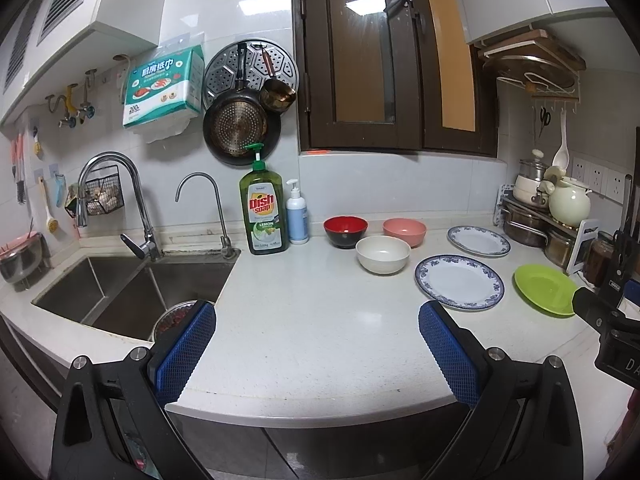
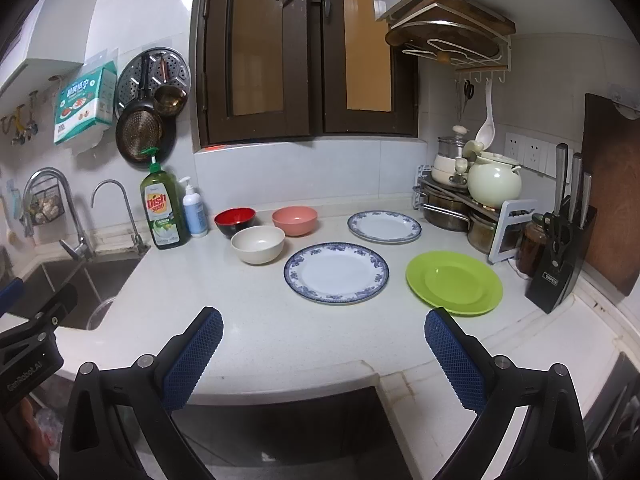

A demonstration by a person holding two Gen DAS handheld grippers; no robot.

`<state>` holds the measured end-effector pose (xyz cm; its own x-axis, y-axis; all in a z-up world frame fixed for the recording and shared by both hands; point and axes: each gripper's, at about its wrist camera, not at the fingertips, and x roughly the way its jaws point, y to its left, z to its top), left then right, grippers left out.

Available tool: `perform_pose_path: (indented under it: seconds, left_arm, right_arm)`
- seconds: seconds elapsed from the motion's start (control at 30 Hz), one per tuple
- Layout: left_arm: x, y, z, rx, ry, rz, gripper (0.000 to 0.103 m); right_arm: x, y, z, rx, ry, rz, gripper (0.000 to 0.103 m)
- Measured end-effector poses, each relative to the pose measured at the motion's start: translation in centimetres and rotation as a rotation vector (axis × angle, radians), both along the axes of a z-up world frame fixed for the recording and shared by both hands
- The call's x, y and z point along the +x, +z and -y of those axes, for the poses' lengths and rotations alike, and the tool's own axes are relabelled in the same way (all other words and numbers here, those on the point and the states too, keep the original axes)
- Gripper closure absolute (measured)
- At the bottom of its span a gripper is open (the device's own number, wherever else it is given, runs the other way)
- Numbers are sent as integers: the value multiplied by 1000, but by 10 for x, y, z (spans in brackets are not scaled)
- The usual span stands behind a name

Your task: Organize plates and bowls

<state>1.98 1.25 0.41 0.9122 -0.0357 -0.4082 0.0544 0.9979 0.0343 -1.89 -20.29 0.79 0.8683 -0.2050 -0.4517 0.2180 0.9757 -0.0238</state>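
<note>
**Plates and bowls spread on the bench, both tools wide open and empty**

Near patterned plate (image 2: 336, 273), far patterned plate (image 2: 384, 227) and green plate (image 2: 454, 282) look stiff, slick, probably breakable; grip each at the rim. White bowl (image 2: 258, 244), pink bowl (image 2: 294, 220) and red bowl (image 2: 235, 221) likely lighter; pinch one wall. All lie well ahead of the right tool (image 2: 324, 344) and the left tool (image 1: 318, 340), untouched.

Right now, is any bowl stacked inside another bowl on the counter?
No, the red bowl, pink bowl and white bowl each sit separately on the counter, none nested.
</note>
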Motion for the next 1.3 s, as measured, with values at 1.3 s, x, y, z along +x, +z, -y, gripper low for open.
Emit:
perform_pose_path:
  seconds: [1.3]
  left_arm:
    - [231,-56,140,70,-185,-138,6]
  right_arm:
    - [208,-64,126,97,-84,-171,5]
